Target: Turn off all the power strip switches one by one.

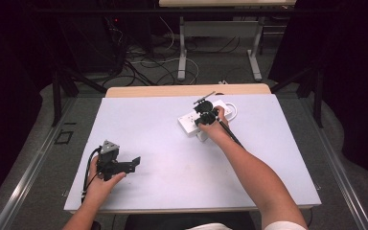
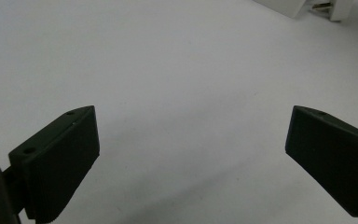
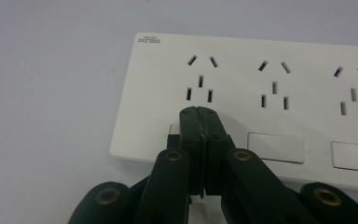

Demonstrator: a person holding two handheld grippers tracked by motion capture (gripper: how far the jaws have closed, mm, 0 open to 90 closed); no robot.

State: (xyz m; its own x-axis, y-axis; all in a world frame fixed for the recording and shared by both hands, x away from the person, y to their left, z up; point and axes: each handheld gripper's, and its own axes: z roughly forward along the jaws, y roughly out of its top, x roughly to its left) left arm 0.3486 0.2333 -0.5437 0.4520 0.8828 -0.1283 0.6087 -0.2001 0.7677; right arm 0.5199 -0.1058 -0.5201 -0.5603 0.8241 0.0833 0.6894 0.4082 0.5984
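A white power strip (image 1: 190, 124) lies at the back right of the white table (image 1: 163, 191). Its face (image 3: 270, 70) carries three socket groups and a row of rocker switches (image 3: 275, 147). My right gripper (image 1: 206, 117) is shut, and its joined tips (image 3: 199, 112) rest on the strip's leftmost switch, which they mostly hide. Nothing shows between the jaws. My left gripper (image 1: 132, 164) is held low over the front left of the table, far from the strip. In the left gripper view this gripper (image 2: 192, 112) stands wide open over bare table with nothing between its jaws.
The strip's white cable (image 1: 231, 109) coils at its far end. A white plug (image 2: 326, 6) lies beside the strip's near edge. A wooden strip (image 1: 187, 90) borders the table's far edge. Desk legs and floor cables (image 1: 172, 62) lie beyond it.
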